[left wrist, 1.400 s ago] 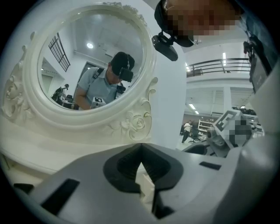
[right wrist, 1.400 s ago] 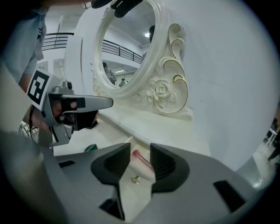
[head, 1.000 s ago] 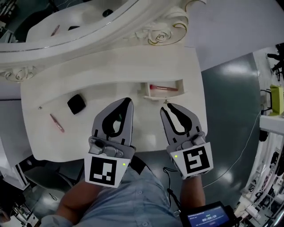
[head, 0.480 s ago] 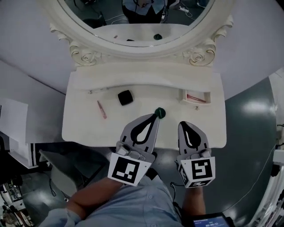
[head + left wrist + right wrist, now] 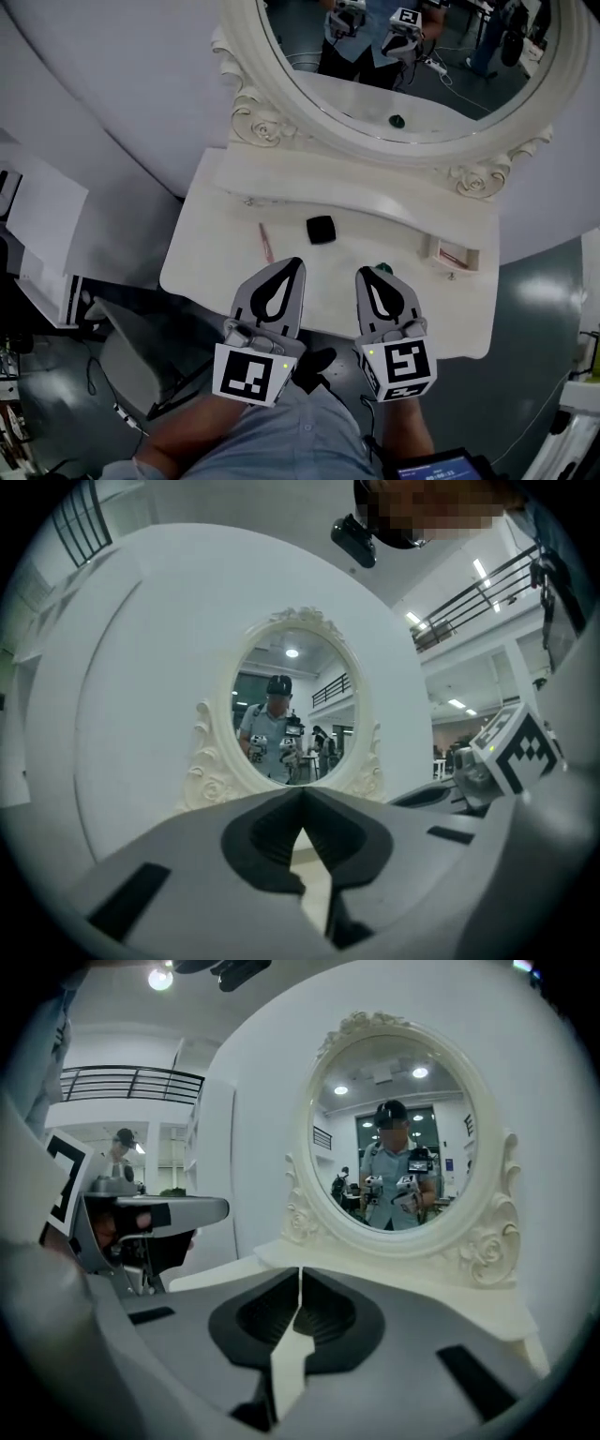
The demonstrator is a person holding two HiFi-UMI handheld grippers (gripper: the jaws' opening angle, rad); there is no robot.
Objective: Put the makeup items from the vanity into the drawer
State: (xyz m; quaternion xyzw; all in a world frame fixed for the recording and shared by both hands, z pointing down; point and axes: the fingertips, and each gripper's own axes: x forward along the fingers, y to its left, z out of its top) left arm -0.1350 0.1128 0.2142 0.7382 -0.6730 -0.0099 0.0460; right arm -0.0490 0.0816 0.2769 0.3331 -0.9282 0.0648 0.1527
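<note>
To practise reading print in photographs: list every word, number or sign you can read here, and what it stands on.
No text can be read.
Screen at the head view's bottom edge: lit characters, too small to read.
Marker cubes of left gripper and right gripper: black-and-white squares, no letters.

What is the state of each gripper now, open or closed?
Left gripper: closed, holding nothing.
Right gripper: closed, holding nothing.
</note>
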